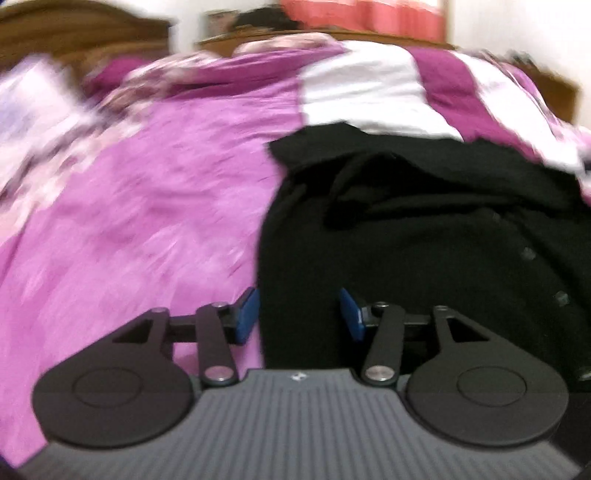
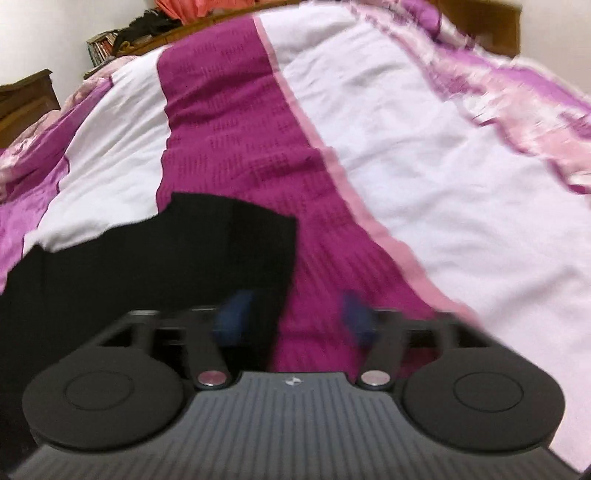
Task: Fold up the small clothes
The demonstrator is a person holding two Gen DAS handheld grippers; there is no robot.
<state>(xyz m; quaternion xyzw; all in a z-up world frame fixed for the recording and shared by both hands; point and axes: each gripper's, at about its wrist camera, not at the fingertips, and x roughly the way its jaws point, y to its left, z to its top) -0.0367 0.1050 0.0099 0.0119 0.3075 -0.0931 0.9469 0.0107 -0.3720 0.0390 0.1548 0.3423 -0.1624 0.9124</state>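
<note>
Left wrist view: the left gripper (image 1: 299,314) tilts down over a bed with a purple, magenta and white patterned bedspread (image 1: 147,206) and a brown wooden headboard (image 1: 81,33), its blue pads (image 1: 246,314) partly apart over the near edge of a crumpled black fabric garment (image 1: 424,229), whose cloth lies between them with no clear pinch. Right wrist view: the right gripper (image 2: 295,317) points down along the bedspread, its blurred pads standing wide with the garment's right edge between them and nothing gripped.
</note>
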